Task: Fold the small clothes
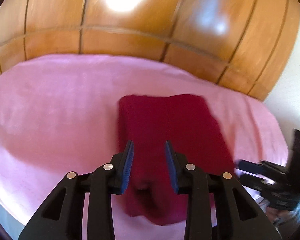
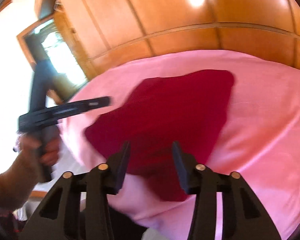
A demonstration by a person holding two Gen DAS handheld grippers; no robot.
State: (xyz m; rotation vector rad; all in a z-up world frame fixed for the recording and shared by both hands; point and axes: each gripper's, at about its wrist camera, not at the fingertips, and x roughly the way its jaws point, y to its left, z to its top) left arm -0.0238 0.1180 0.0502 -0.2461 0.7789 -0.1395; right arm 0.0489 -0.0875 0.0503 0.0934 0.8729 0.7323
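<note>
Garment point(image 1: 170, 132): one dark red cloth item is observed lying on a pink sheet point(image 1: 56, 108), toward the near right of the covered surface. It is seen folded into a compact, roughly rectangular block, with a straight far edge and a rounded, bunched near end. No print, seam or label can be made out; both views are motion-blurred.

In the left wrist view, a small dark crease or opening is visible at the garment's near end, between the fingers. The left gripper point(image 1: 149, 150) is seen above the near part of the garment with its blue-padded fingers point(image 1: 129, 166) spread apart and nothing between them. The right gripper point(image 1: 256, 168) is recorded at the right edge of this view, beside the garment's right edge; its jaw state cannot be told from here.

In the right wrist view, the garment point(image 2: 170, 116) appears as a skewed patch running from near centre to far right. The right gripper point(image 2: 151, 152) is shown over its near edge, fingers apart and empty. The left gripper point(image 2: 102, 102) is seen from the side at left, held in a hand point(image 2: 40, 148), its tip near the garment's left edge.

Wooden panelling point(image 1: 150, 30) is noted beyond the sheet; a bright doorway point(image 2: 56, 56) appears only in the right wrist view.
</note>
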